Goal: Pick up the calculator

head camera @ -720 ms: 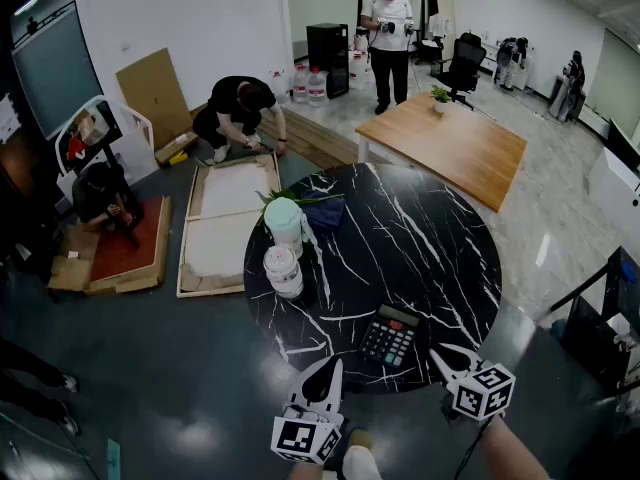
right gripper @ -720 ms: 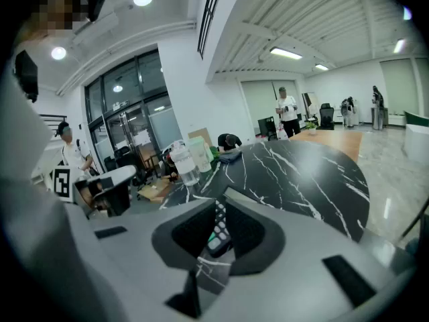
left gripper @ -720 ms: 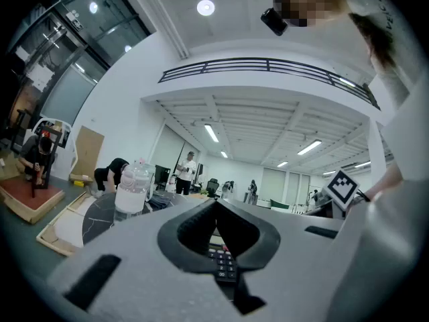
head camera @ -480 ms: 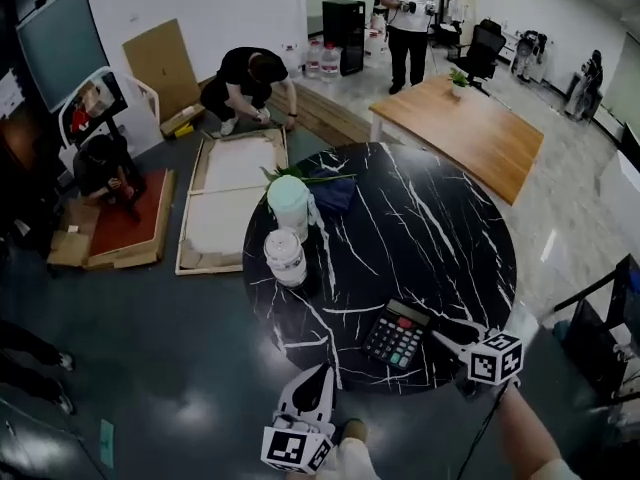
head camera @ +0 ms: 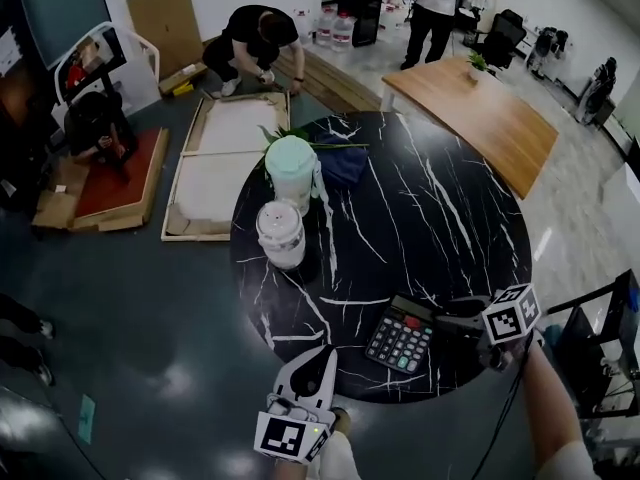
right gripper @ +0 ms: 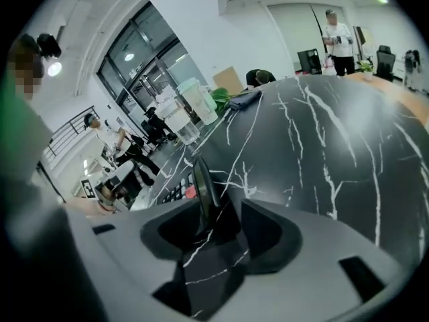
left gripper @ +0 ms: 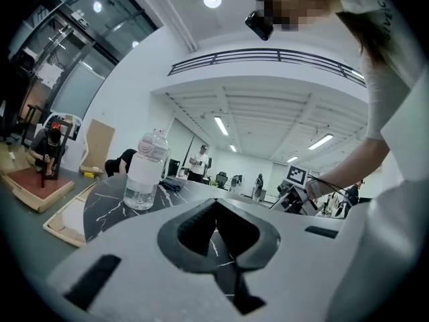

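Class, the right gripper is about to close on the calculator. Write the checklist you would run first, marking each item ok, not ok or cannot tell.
1. The calculator's right edge sits between the right gripper's jaws: ok, shown in the right gripper view.
2. Those jaws are apart, ready to close: ok.
3. The calculator lies fully on the table: ok.
4. The left gripper is out of the way: ok, shut, empty, at the table's near edge.
5. The water bottle is clear of the calculator: ok, well apart to the left.
6. The jaws reach far enough over the edge for a firm hold: cannot tell.
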{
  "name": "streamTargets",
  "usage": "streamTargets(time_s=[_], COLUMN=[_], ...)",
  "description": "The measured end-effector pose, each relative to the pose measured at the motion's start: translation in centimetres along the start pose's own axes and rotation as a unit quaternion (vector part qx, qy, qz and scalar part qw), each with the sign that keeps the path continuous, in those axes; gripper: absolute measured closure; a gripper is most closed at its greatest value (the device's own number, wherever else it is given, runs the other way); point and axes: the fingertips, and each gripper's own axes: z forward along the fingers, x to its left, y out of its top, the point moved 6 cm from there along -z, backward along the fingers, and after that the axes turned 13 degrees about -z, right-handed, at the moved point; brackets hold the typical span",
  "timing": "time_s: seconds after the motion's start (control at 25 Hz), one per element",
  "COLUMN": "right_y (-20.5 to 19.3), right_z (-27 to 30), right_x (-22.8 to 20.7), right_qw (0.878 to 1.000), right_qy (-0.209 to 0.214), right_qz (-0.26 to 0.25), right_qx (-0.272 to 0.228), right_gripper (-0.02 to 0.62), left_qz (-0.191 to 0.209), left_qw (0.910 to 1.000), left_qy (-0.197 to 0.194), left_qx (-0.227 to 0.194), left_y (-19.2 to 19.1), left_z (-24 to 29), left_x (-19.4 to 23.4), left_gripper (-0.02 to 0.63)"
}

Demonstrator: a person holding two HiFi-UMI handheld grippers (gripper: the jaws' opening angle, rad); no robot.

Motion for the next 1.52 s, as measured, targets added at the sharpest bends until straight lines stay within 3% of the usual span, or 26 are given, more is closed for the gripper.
streamTargets(time_s=[0.32, 0.44, 0.52, 0.72, 1.04, 1.32, 1.52], right_y=[0.4, 0.2, 0.4, 0.1, -0.8, -1.1, 0.5], right_z=[2.4, 3.5, 3.7, 3.8, 1.4, -2.9, -6.9], right_x=[-0.2, 0.1, 0.1, 1.1, 3.6, 6.2, 9.6], right_qw=[0.987, 0.984, 0.982, 0.969, 0.960, 0.938, 0.913], right_qy=[0.146, 0.165, 0.169, 0.208, 0.177, 0.136, 0.121], right_qz=[0.064, 0.064, 0.078, 0.131, 0.192, 0.252, 0.279], right_qx=[0.013, 0.031, 0.021, -0.015, -0.099, -0.193, -0.271], right_gripper=[0.426, 0.431, 0.489, 0.518, 0.529, 0.531, 0.529], left_qz=[0.002, -0.006, -0.011, -0.019, -0.014, -0.003, 0.011], left_qw=[0.9999, 0.9999, 0.9998, 0.9997, 0.9998, 1.0000, 0.9991], left_qy=[-0.014, -0.013, -0.014, -0.010, 0.010, -0.002, -0.040], left_qx=[-0.008, -0.009, -0.006, 0.009, 0.002, -0.001, 0.002], left_y=[-0.3, -0.8, -1.3, -1.8, 0.6, 3.4, 5.9], left_z=[1.7, 1.6, 1.5, 0.4, -1.5, -1.3, -0.1], left_x=[-0.6, -0.4, -0.5, -0.8, -0.2, -1.6, -4.7], left_gripper=[0.599, 0.600, 0.599, 0.599, 0.598, 0.598, 0.599])
